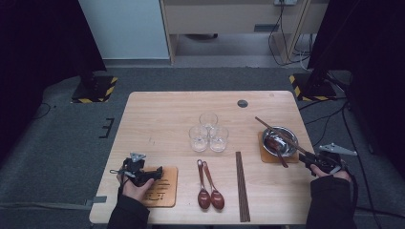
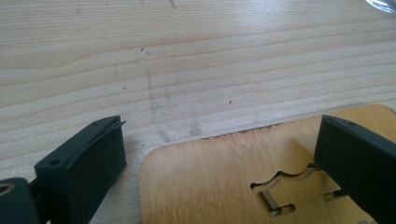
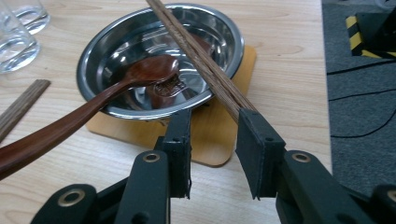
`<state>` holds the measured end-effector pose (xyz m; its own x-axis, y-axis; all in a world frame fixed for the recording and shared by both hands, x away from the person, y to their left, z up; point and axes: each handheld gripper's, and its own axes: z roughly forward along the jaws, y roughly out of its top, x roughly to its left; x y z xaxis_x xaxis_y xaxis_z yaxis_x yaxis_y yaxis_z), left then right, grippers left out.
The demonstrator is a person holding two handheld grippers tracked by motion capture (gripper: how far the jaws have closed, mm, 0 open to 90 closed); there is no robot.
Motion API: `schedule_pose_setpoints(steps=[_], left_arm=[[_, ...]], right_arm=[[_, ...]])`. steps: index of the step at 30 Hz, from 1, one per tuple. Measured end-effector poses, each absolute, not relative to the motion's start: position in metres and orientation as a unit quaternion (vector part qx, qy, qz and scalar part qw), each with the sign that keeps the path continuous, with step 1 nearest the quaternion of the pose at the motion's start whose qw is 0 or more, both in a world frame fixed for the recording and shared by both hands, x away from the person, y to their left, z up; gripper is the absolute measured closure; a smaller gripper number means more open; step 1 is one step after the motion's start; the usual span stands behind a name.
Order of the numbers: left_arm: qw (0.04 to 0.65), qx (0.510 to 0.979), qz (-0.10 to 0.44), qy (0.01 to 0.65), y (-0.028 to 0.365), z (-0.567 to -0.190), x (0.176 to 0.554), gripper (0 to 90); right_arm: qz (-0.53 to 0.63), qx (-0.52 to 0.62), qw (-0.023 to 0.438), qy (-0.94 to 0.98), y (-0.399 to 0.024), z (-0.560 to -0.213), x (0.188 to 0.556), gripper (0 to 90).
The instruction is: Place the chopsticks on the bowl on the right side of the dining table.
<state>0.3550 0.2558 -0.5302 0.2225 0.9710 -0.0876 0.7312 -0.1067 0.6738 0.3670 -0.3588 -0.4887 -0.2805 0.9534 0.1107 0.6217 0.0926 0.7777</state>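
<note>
The work in hand looks like table setting: a pair of chopsticks (image 3: 201,60) is being laid across the steel bowl (image 3: 224,32) at the right of the table. The right gripper (image 3: 214,154) has its jaws parted, and the near ends of the chopsticks lie against the inner face of 1 jaw, not squeezed between both; the grip looks let go. The sticks rest on the bowl's rim, slanting toward the far left in the high view. A wooden spoon (image 3: 144,72) already sits with its head in the bowl, which stands on a wooden coaster (image 3: 233,121).

The main risk is the release itself. The chopsticks overhang the rim a long way on the near side, so if the gripper draws back crooked, the jaw that touches them can drag them off, or they can roll along the curved rim and fall to the table. A knock on the bowl may shift it on the coaster or tip the spoon out.

The left gripper (image 1: 143,172) sits open over the second coaster (image 2: 210,186) at the near left, holding nothing. The 3 glasses (image 1: 208,133) stand well apart from both.
</note>
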Motion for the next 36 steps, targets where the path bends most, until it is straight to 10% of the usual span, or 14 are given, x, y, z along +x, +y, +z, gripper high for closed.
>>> schedule_pose_setpoints(steps=[36], left_arm=[[0.309,0.718,0.194,0.593,0.256,-0.530,0.355,1.1]], right_arm=[[0.417,0.528,0.243,0.699,-0.327,-0.463,0.397,59.5]])
